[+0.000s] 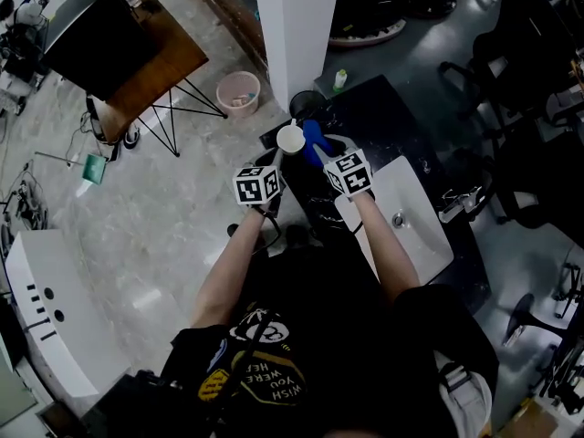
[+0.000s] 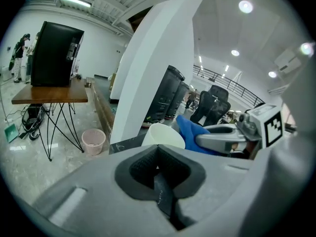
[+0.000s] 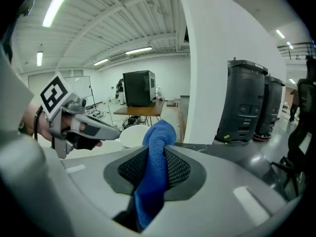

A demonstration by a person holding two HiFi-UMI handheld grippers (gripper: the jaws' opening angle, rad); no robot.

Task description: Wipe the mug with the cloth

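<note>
Head view, white mug (image 1: 290,139), blue cloth (image 1: 313,141) bunched beside

The head view looks steeply down from above the person onto the dark counter (image 1: 388,103) beside the white pillar (image 1: 292,26). Each gripper view looks out along its own jaws from close behind them. Both share the mug (image 2: 163,135), the cloth (image 3: 155,172) and the pillar.

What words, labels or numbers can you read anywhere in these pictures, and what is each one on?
"WISH YOU WERE HERE": on the person's black shirt, upside down in the head view.
Square markers on the two cubes: patterns, no words.
Green label on the black machine: too small.
</note>
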